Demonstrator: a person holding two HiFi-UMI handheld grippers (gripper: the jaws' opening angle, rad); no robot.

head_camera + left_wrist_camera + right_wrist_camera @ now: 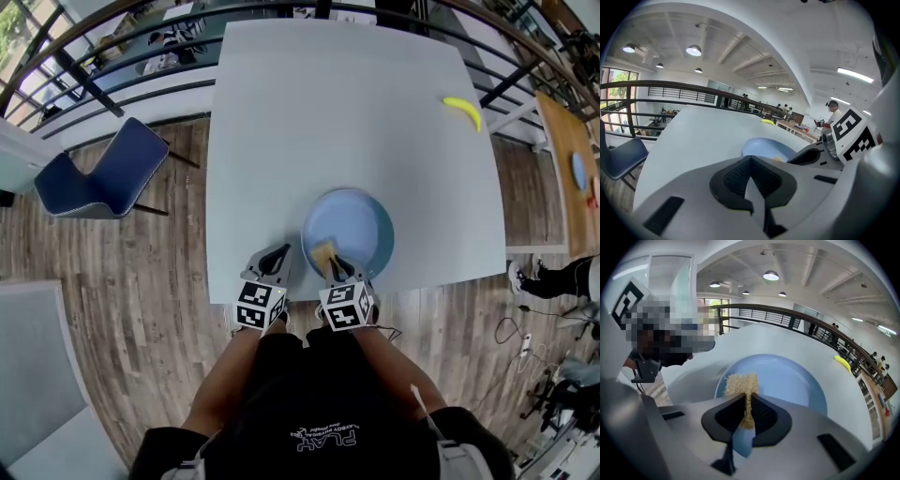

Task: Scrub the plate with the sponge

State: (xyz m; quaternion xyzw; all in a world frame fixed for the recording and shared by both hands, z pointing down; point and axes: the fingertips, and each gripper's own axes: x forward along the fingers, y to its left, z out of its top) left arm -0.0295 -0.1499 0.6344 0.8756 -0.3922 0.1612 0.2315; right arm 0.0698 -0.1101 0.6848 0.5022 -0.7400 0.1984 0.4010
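**Right tool pinches the sponge over the plate's near edge; left tool pressed together beside it**

The right tool (pixel 329 263) (pixel 746 398) has its two jaws clamped on the sponge (pixel 323 252) (pixel 740 383), a straw-coloured, fibrous pad held edge-on. The pad's frayed top sticks out just beyond the fingertips, while its lower part sits squeezed between the dark pads. Straight ahead of this tool and under the sponge lies the plate (pixel 364 227) (pixel 792 376), round, pale blue and bare. The sponge is over the part of the rim nearest the tool, slightly left of the plate's middle. Whether the pad actually touches the plate cannot be told.

The left tool (pixel 277 258) (pixel 749 165) has its jaws pressed together with nothing between them. It sits low over the table (pixel 337 112), just left of the right tool. From it, the plate (pixel 761 146) lies close ahead and to the right, clear of the jaws.

Far ahead of both tools and off to the right, a banana (pixel 464 112) (pixel 842 362) lies near the table's far right corner, well apart from the plate. A blue chair (pixel 101 178) stands on the wooden floor, well to the left of the left tool.
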